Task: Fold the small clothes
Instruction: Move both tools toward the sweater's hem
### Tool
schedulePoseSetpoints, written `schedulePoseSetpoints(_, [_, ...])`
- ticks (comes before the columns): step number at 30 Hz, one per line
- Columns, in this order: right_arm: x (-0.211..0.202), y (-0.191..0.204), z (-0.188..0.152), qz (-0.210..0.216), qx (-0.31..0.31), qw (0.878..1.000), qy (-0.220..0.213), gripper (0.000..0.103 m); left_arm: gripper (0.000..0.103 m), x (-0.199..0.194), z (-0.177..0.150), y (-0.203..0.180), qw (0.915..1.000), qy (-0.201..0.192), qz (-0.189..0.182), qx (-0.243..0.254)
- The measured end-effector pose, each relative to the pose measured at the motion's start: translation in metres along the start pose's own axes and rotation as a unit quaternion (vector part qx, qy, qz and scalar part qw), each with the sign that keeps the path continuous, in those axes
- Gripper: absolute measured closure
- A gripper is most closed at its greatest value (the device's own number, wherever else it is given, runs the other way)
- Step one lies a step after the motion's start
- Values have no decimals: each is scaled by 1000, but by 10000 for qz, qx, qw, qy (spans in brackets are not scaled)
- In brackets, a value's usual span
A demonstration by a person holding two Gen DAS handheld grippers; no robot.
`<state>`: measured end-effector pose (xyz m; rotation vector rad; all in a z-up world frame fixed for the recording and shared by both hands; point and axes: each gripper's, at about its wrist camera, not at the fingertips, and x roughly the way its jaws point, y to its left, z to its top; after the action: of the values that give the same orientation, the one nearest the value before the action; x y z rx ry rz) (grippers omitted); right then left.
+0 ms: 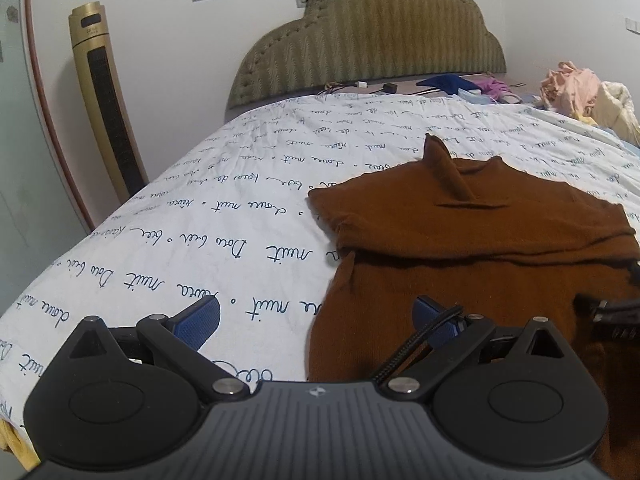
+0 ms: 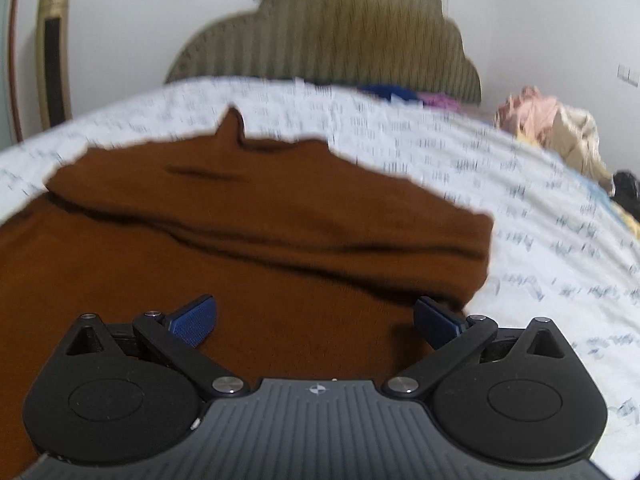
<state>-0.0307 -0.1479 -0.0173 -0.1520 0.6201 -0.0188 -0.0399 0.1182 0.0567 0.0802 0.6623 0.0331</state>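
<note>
A brown knitted garment (image 1: 472, 240) lies on the bed, its far part folded over the near part, with a small point of cloth sticking up at the back. My left gripper (image 1: 318, 320) is open and empty over the garment's near left edge. The right gripper's tip (image 1: 612, 316) shows at the left wrist view's right edge. In the right wrist view the garment (image 2: 248, 232) fills the middle. My right gripper (image 2: 316, 320) is open and empty just above its near right part.
The bed has a white sheet with blue handwriting print (image 1: 192, 232) and a padded olive headboard (image 1: 372, 36). A gold tower fan (image 1: 106, 100) stands left of the bed. A heap of clothes (image 1: 580, 88) lies at the far right.
</note>
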Motion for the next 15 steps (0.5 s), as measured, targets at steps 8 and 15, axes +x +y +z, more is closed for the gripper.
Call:
schedulePoseSetpoints(8, [10, -10, -12, 271, 421, 9985, 200, 0, 0, -5, 4, 5, 10000, -17, 26, -20])
schedulePoseSetpoints(15, [10, -10, -13, 294, 450, 9984, 194, 0, 0, -25, 13, 13, 9998, -119, -161, 37])
